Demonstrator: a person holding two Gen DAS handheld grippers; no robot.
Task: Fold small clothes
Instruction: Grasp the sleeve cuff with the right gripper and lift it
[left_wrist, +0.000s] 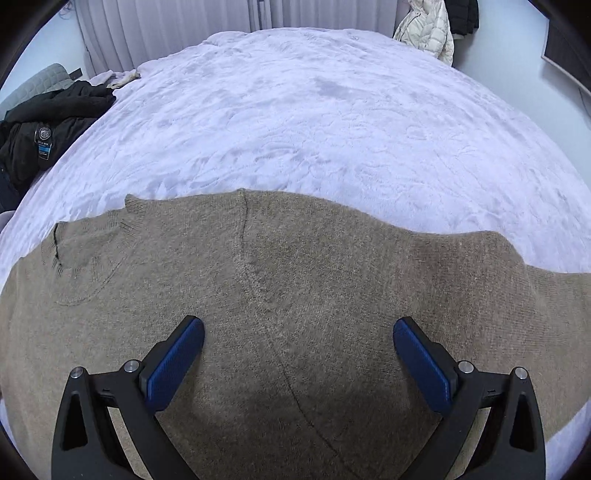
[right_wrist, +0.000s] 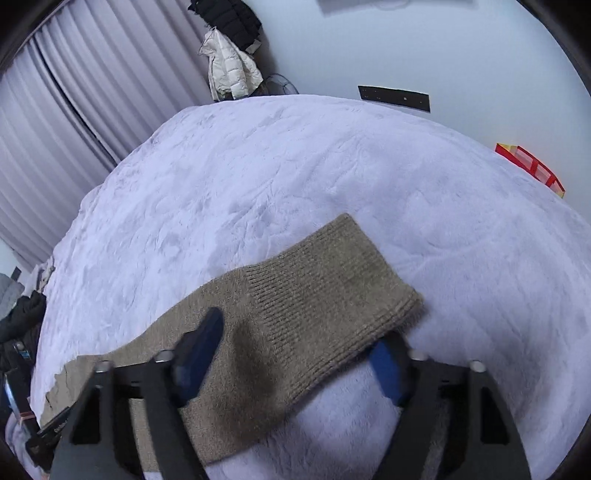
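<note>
A tan knitted sweater (left_wrist: 295, 295) lies spread flat on the bed (left_wrist: 295, 122), its neck opening toward the left in the left wrist view. The left gripper (left_wrist: 298, 334) hangs over its body with fingers spread wide, nothing between them. In the right wrist view the sweater's sleeve runs from lower left to upper right, ribbed cuff (right_wrist: 343, 280) pointing up-right. The right gripper (right_wrist: 295, 345) straddles the sleeve, its fingers partly spread; whether they touch it I cannot tell
</note>
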